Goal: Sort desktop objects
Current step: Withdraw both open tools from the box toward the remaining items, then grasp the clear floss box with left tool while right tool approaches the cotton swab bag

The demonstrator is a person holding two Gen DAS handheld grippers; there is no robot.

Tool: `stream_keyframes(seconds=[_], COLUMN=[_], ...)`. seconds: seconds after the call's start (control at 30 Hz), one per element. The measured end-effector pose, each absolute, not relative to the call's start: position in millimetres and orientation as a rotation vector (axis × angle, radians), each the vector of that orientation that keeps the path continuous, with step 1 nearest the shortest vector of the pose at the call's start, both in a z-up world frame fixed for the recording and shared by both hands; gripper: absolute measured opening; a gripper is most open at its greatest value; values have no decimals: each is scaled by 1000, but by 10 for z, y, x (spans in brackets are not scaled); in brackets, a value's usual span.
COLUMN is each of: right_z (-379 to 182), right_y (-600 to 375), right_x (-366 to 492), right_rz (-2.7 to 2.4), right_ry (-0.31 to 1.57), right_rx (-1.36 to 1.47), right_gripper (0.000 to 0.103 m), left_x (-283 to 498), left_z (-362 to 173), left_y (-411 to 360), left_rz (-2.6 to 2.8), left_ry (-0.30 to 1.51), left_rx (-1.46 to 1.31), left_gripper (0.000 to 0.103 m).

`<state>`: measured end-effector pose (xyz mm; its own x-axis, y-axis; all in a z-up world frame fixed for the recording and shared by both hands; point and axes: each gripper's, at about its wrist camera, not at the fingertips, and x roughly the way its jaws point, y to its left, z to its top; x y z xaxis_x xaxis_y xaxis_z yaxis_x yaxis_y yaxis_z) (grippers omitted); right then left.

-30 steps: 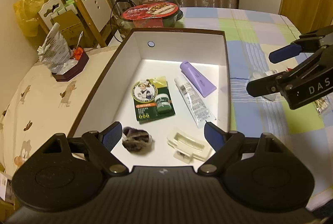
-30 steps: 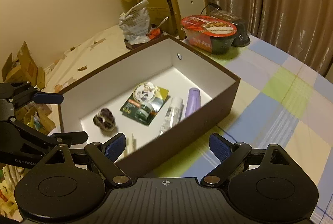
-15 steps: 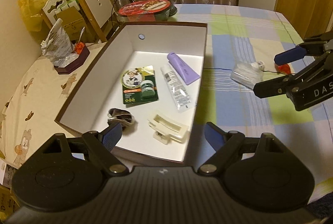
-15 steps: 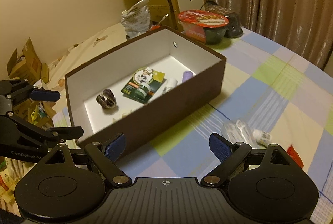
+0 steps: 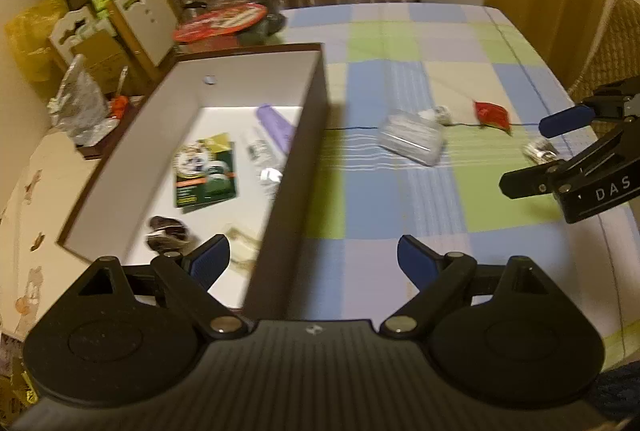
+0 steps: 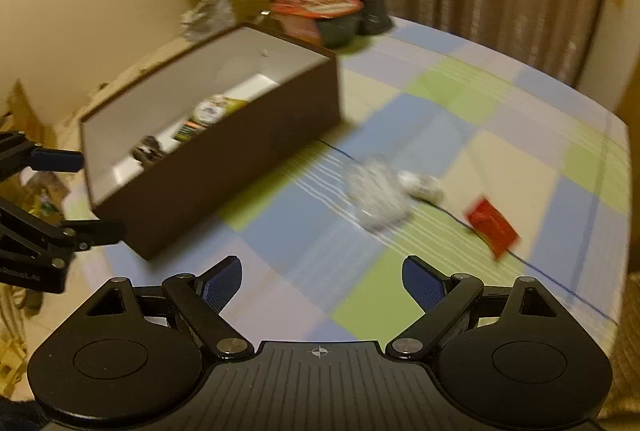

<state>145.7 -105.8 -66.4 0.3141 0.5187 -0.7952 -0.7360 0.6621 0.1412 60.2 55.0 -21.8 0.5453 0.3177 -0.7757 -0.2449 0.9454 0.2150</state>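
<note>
Sorting scene, two wrist views. The brown box (image 5: 308, 135) serves as landmark; it stands on a checked tablecloth (image 5: 400, 191). Inside the box lie a green card (image 5: 204, 175), a purple tube (image 5: 276, 127), a clear tube (image 5: 262, 155), a dark bundle (image 5: 168, 231) and a pale clip (image 5: 240, 251), partly hidden by the left finger. Outside, well right of the box wall, lie the unsorted items: a clear packet (image 5: 412, 141), nearest the box; a small white roll (image 5: 440, 115) just beyond it; a red sachet (image 5: 492, 115) farther out; and a small shiny piece (image 5: 540, 151), too blurred to identify. A red-lidded bowl (image 5: 224, 23) stands behind the box.

The left gripper (image 5: 308, 263) hovers over the near right wall of the box, jaws spread wide and empty. The right gripper (image 6: 322, 281) hangs over the cloth right of the box, jaws likewise wide and empty, facing the packet (image 6: 378, 199) and sachet (image 6: 492, 227).

Step in hand, as judged: the reach for the next loose item. Good practice: take the packet first, being closest; descend with fingers straddling its narrow side, since thin film may slide or crumple; close gently, lift clear of the box wall, then release inside on bare floor. Motion blur suggests slowing before contact.
</note>
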Motion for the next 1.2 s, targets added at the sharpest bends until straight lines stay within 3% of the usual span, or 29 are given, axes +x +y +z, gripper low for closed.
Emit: stream_keyframes(seconds=[0.6, 1.2], right_z=[-984, -1374], right_y=[-2159, -2325], right_x=[1681, 2220], right_rz=[537, 458], right_ry=[1045, 1106], right_rx=[-150, -73], right_gripper=[90, 90], left_x=[1323, 2691], left_z=[-659, -1262], left_y=[96, 236], left_rz=[139, -27], left_ry=[1017, 1073], left_rx=[127, 326], left_gripper=[89, 90])
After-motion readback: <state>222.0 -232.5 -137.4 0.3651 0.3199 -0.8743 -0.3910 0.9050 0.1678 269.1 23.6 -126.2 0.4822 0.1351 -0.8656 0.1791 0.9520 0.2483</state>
